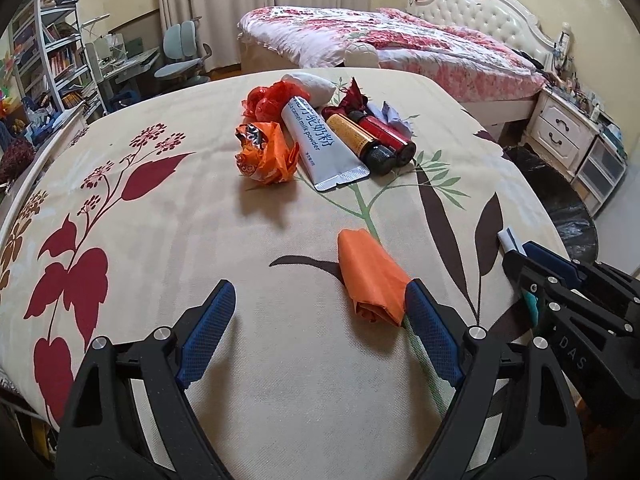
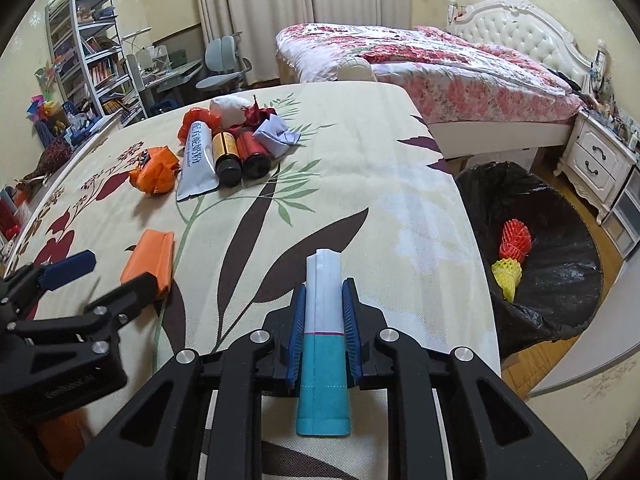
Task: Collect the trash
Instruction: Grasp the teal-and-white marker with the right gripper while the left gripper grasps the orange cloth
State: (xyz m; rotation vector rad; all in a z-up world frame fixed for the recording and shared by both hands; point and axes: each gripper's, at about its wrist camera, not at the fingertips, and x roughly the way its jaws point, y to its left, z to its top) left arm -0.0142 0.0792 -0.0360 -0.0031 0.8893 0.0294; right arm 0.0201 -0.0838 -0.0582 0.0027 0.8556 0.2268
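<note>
My left gripper (image 1: 320, 316) is open above the floral sheet, and a folded orange packet (image 1: 370, 276) lies against its right finger. It also shows in the right wrist view (image 2: 150, 258). My right gripper (image 2: 322, 328) is shut on a white and teal packet (image 2: 324, 344), held over the sheet. A pile of trash lies farther off: a crumpled orange wrapper (image 1: 266, 154), a white milk powder tube (image 1: 320, 144), two dark bottles (image 1: 374, 140), red wrappers (image 1: 272, 98) and a white wad (image 1: 310, 86). A black-lined bin (image 2: 552, 240) stands at the right.
The bin holds a red foam net (image 2: 516, 238) and a yellow one (image 2: 507, 274). A large bed (image 2: 432, 64) and white nightstand (image 2: 596, 160) stand behind. A bookshelf (image 2: 92, 52), desk and chair (image 2: 224, 64) are at the far left.
</note>
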